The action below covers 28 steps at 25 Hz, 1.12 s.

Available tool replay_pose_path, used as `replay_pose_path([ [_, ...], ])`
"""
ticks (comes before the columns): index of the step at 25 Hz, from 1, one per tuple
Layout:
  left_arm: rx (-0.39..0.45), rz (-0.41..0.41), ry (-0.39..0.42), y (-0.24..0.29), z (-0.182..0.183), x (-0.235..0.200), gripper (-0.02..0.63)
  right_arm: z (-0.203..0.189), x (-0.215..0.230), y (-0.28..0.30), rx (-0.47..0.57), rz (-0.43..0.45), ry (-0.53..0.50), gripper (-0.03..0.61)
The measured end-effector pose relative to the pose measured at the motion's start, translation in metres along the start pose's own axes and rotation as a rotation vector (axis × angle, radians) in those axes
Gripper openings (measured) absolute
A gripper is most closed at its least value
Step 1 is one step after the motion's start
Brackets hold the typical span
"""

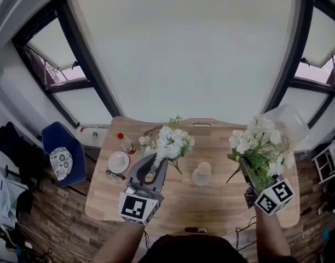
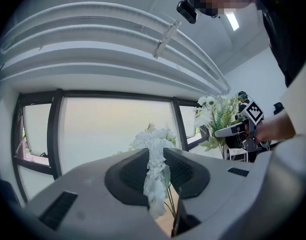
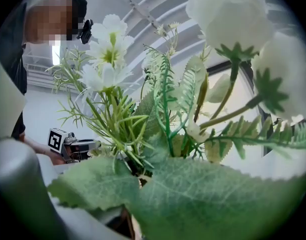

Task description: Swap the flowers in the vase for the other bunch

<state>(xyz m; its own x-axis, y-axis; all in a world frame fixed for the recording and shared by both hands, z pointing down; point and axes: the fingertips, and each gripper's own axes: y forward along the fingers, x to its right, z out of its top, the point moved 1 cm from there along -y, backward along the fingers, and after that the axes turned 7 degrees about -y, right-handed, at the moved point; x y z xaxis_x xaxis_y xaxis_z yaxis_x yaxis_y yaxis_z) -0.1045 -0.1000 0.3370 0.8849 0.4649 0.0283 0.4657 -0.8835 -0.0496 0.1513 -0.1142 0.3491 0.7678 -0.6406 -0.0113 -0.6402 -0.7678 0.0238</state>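
Your left tongs [image 1: 154,167] pinched the white bunch [image 1: 172,140] and your right tongs [image 1: 246,171] the leafy bunch [image 1: 260,141]. The vase [image 1: 202,175] stood empty on the tabletop [image 1: 222,210], so refilling it remained.

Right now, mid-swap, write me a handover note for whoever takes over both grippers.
The left gripper is shut on the white bunch, held above the table.
The right gripper is shut on the leafy bunch, raised at the table's right.
The vase stands mid-table between them and looks empty.
Done: the old flowers are out.
Left: put the other bunch in the vase and lay the old one down. These views do not tell which is which.
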Motion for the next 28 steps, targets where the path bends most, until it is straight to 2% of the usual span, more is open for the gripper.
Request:
replay_pose_path([
  [15,-0.044,0.057,-0.038,-0.029,-0.029,-0.029,0.084,0.001,-0.023,0.049,-0.005,0.061,-0.02,0.124],
  [21,-0.065,0.082,-0.092,-0.028,-0.048,-0.051,0.084,-0.014,-0.028,0.081,-0.035,0.084,-0.018,0.124],
  [28,-0.09,0.074,-0.108,-0.029,-0.059,-0.038,0.084,-0.019,-0.028,0.086,-0.041,0.093,-0.01,0.124],
])
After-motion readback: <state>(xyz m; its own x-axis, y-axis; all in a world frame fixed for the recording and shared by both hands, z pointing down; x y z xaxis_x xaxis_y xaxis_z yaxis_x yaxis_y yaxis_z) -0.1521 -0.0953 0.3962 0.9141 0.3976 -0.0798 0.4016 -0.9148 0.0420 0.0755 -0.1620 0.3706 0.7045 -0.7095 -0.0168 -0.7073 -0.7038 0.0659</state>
